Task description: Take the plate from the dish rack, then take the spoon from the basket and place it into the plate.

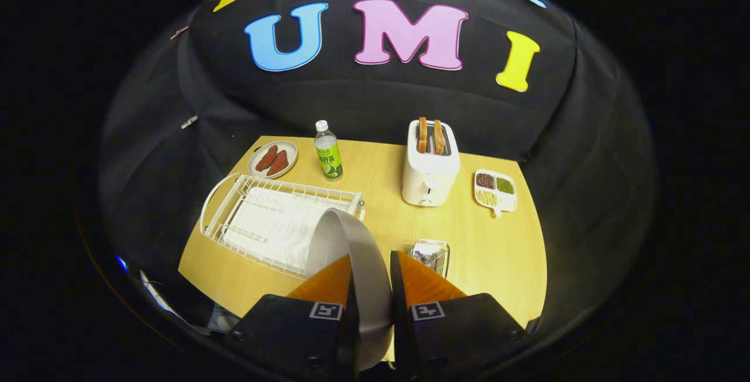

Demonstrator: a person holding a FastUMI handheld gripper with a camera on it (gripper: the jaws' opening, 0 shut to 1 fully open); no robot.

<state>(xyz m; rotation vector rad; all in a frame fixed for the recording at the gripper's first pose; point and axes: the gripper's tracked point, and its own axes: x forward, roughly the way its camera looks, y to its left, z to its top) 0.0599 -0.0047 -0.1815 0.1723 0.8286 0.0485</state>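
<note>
A black cloth wall closes off the booth behind a pale wood tabletop, which is smooth, level and well lit, with bare space in front of the toaster and to the right of the fingers. The gripper is clamped edge-on across the rim of the plate, one finger on each face, and the plate is carried upright and clear of the wood, just in front of the near end of the white wire dish rack. The plate looks like a stiff, smooth, grey dish, probably ceramic or melamine: rigid enough to take a rim pinch, but slick, and if ceramic it would chip when dropped or knocked against the rack wires. Held by one edge, its weight hangs off the fingers, so it is likely to swing or slip if tilted fast; a firm, deep bite on the rim seems the right hold. Just beyond the right finger stands a small wire basket with cutlery in it; the spoon cannot be told apart there. A spoon would be light, hard and thin, best pinched across the handle. Farther back are a saucer with reddish pieces, a green-labelled bottle and a divided tray of grains, all well apart from the plate.
</note>
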